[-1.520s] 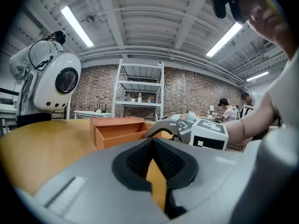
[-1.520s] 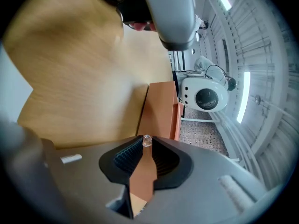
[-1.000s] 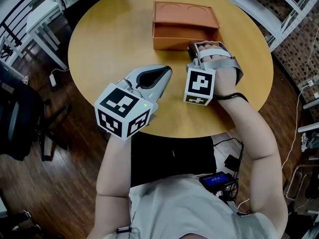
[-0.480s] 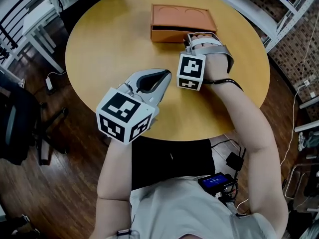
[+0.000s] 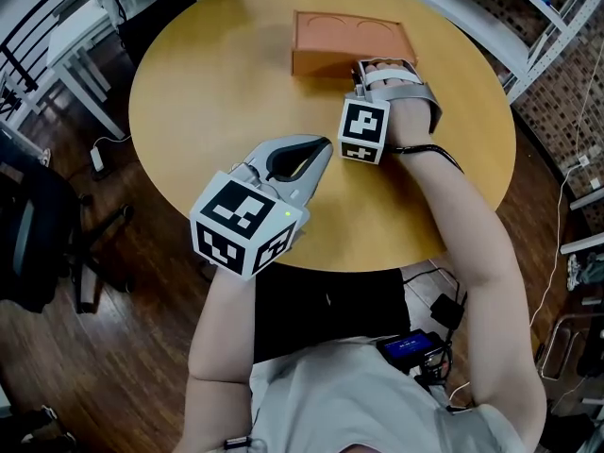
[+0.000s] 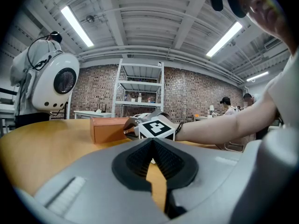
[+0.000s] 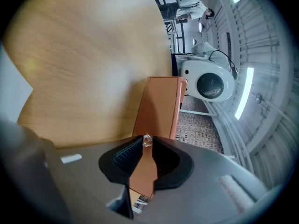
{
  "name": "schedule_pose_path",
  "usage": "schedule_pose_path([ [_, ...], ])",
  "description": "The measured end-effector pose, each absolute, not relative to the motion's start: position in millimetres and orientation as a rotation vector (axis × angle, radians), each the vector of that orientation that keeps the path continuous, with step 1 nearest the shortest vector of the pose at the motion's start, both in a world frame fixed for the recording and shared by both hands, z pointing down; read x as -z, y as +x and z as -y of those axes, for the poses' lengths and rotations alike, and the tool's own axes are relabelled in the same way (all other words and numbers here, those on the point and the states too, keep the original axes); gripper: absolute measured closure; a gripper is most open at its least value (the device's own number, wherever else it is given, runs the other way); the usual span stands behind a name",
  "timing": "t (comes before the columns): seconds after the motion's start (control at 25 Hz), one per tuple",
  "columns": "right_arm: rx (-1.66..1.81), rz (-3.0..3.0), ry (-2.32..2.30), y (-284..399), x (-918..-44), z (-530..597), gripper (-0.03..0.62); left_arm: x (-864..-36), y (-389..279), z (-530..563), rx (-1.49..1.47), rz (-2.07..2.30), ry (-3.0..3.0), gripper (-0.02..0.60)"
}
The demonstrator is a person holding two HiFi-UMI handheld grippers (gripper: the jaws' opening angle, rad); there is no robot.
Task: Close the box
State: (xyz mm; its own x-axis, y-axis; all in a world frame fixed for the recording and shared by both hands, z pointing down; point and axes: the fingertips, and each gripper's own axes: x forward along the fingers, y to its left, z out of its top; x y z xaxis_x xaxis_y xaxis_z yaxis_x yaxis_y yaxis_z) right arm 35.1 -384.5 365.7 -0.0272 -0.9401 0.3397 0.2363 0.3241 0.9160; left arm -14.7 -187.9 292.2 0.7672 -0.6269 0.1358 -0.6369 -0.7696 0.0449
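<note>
From the head view, the flat orange rectangular box point(image 5: 349, 34) sits far across the round wooden table point(image 5: 208, 83) and looks fully shut, though my right gripper point(image 5: 360, 70) hides its near seam. The left gripper view shows my left gripper point(image 6: 152, 142) empty, jaws together. In the right gripper view the jaws pinch a small clear knob point(image 7: 147, 140) on the box, so I judge only letting go remains.

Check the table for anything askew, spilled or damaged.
Nothing stands out. The box sits flat on the table and looks shut, with no gap, dent or spill visible. The right gripper pinches the small clear knob on its front.
</note>
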Motion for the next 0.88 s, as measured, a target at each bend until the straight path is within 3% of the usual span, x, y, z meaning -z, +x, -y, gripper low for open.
schedule_pose_path([
  [0.28, 1.105, 1.235, 0.753, 33, -366, 379, 0.490, -293, -20, 188, -0.166, 1.030, 2.870, 0.581],
  [0.48, 1.035, 1.459, 0.782, 35, -349, 337, 0.501, -294, -20, 188, -0.169, 1.029, 2.871, 0.581],
  [0.88, 0.414, 2.524, 0.729, 16, -296, 211, 0.565, -293, -30, 184, -0.160, 1.024, 2.875, 0.581],
])
